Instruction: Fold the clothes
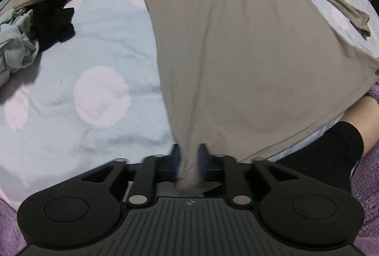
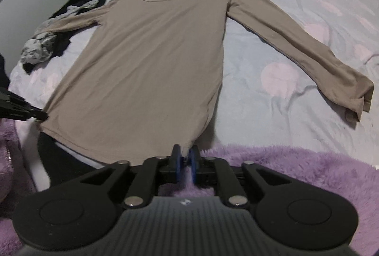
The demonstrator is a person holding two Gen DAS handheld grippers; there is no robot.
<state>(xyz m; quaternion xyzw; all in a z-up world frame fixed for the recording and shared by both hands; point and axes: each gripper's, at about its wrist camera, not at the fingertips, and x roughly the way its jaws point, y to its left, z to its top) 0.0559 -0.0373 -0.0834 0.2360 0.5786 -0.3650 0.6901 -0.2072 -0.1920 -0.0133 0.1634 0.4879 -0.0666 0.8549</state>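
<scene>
A taupe long-sleeved shirt [image 2: 151,61] lies spread flat on a bed sheet [image 2: 272,47] of pale blue with pink spots, its neckline toward the far edge of the bed and its hem at the near edge. Both sleeves are stretched outward: one reaches to the right side of the bed, its cuff slightly crumpled; the other runs left and ends over a heap of grey and black clothes [image 2: 47,42] near the left edge.

The left gripper [image 1: 189,156] has a bunched corner of the hem between its fingers, at the near left corner of the shirt; the jaws stand partly spread with the cloth gathered in the gap, and whether the pads press on it I cannot tell. In the right wrist view this gripper shows as a dark tip at the hem's left corner.

The right gripper [image 2: 186,156] is at the near right corner of the hem, its blue-padded jaws narrowly parted with a bit of cloth at their tips; whether they pinch it is unclear.

A fluffy purple blanket [image 2: 296,173] lies below the bed's near edge, and a black sock [image 1: 341,149] on a foot shows beneath the hem.
</scene>
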